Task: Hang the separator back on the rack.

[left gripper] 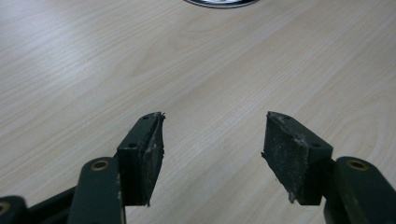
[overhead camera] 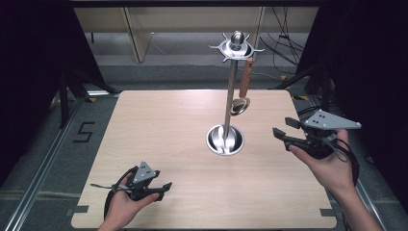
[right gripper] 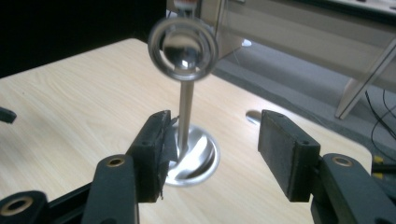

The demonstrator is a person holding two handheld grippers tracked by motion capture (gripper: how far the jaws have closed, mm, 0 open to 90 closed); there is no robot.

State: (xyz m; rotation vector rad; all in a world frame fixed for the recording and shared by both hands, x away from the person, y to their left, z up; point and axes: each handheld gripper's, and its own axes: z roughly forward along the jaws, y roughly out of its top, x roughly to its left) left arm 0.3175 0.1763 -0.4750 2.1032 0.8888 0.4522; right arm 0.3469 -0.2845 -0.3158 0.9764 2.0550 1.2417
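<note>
The right claw [overhead camera: 285, 130] gapes wide, nothing between its pads, aimed at the steel utensil stand [overhead camera: 230, 96] mid-counter [overhead camera: 159, 125] — a wooden-handled strainer [overhead camera: 242, 96] hangs from its top ring; the left claw [overhead camera: 163, 188] rests low near the front edge, open and empty too

At twelve o'clock the left gripper view's top edge cuts the stand's base [left gripper: 220, 2]; the spoon's handle [right gripper: 185, 4] likewise in the right gripper view.

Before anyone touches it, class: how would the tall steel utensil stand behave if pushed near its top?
The utensil stand probably tips rather than slides: a tall thin pole on a small round base. The hanging brown-handled utensil would likely swing.
</note>
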